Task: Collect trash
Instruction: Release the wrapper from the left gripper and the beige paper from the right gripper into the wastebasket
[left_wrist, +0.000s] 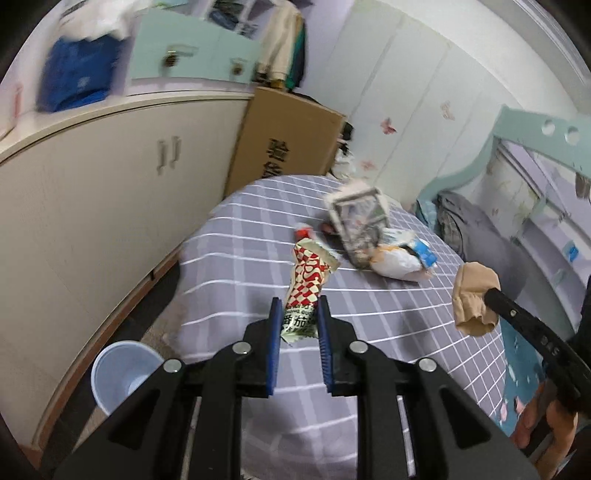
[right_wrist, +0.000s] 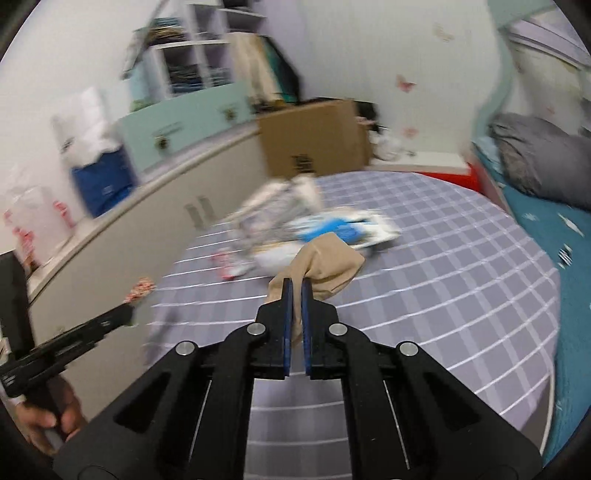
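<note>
My left gripper (left_wrist: 299, 308) is shut on a red-and-white checked snack wrapper (left_wrist: 308, 280) and holds it above the grey checked table (left_wrist: 388, 332). My right gripper (right_wrist: 296, 286) is shut on a beige crumpled stocking (right_wrist: 327, 264), also seen at the right of the left wrist view (left_wrist: 474, 295). More trash lies on the table: a clear printed package (left_wrist: 360, 225), a white-and-orange wrapper (left_wrist: 393, 260), and a blue-and-white wrapper (right_wrist: 343, 227). A white bin (left_wrist: 122, 376) stands on the floor to the left of the table.
A cream cabinet (left_wrist: 92, 206) runs along the left. A cardboard box (left_wrist: 288, 136) leans behind the table. A bed with blue bedding (right_wrist: 554, 229) and a grey pillow (right_wrist: 535, 155) lies to the right.
</note>
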